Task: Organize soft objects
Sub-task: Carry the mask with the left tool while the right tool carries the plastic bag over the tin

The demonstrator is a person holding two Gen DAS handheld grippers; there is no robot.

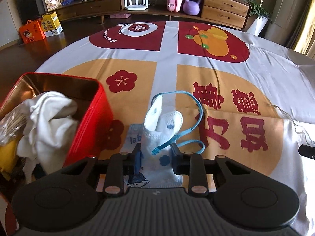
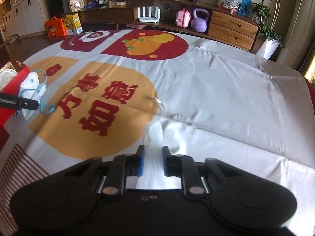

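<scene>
My left gripper (image 1: 156, 153) is shut on a white face mask (image 1: 161, 123) with blue straps, holding it just right of the red tin box (image 1: 86, 118). The box holds a white cloth (image 1: 49, 118) and a crinkly bag. In the right wrist view the mask (image 2: 31, 90) hangs from the left gripper's finger beside the red box (image 2: 11, 84). My right gripper (image 2: 153, 157) stands with its jaws partly apart around a white mask-like item (image 2: 154, 133) with a thin ear loop on the tablecloth; the item is blurred and whether the pads touch it is unclear.
The table wears a white cloth with red and orange prints (image 1: 216, 74). A thin dark cord (image 1: 214, 66) crosses it. Behind stand a wooden cabinet (image 1: 224, 9), a purple kettlebell (image 1: 192, 4) and boxes on the floor (image 1: 41, 27).
</scene>
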